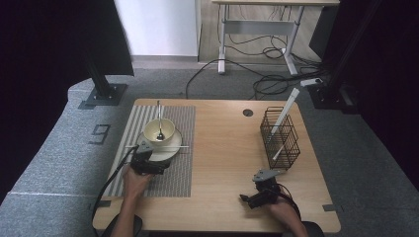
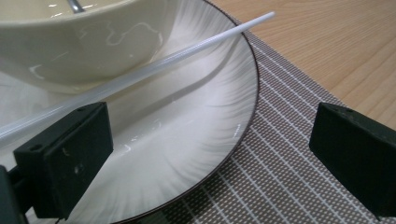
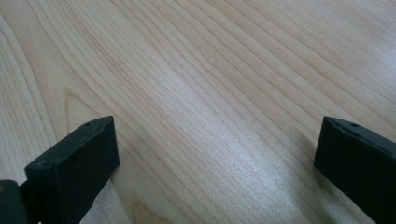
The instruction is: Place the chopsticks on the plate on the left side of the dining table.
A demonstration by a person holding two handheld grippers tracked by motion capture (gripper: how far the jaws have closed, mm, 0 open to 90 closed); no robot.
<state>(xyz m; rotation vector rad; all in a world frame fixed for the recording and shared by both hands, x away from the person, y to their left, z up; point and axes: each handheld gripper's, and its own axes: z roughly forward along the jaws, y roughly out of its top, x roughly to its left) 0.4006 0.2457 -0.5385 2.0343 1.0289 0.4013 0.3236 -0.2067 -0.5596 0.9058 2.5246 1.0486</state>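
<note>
A cream bowl (image 1: 165, 127) with a metal spoon (image 1: 159, 116) in it stands on a white plate (image 1: 174, 141) on the striped placemat (image 1: 180, 173). A thin white stick (image 1: 184, 146) lies across the plate's near side. My left gripper (image 1: 148, 158) hovers at the plate's near edge. In the left gripper view it (image 2: 210, 135) is open, its jaws astride the plate rim (image 2: 243, 135), with the stick (image 2: 187, 51) passing just above the left jaw beside the bowl (image 2: 70, 42). My right gripper (image 1: 257, 191) is low over bare wood at the front right, open (image 3: 217, 140) and holding nothing.
A black wire basket (image 1: 291, 143) stands at the right of the table (image 1: 222, 148), with two white sticks (image 1: 286, 106) leaning in it. A round cable hole (image 1: 248, 112) lies near the far edge. Beyond the table are cables, a stand base and another desk's legs.
</note>
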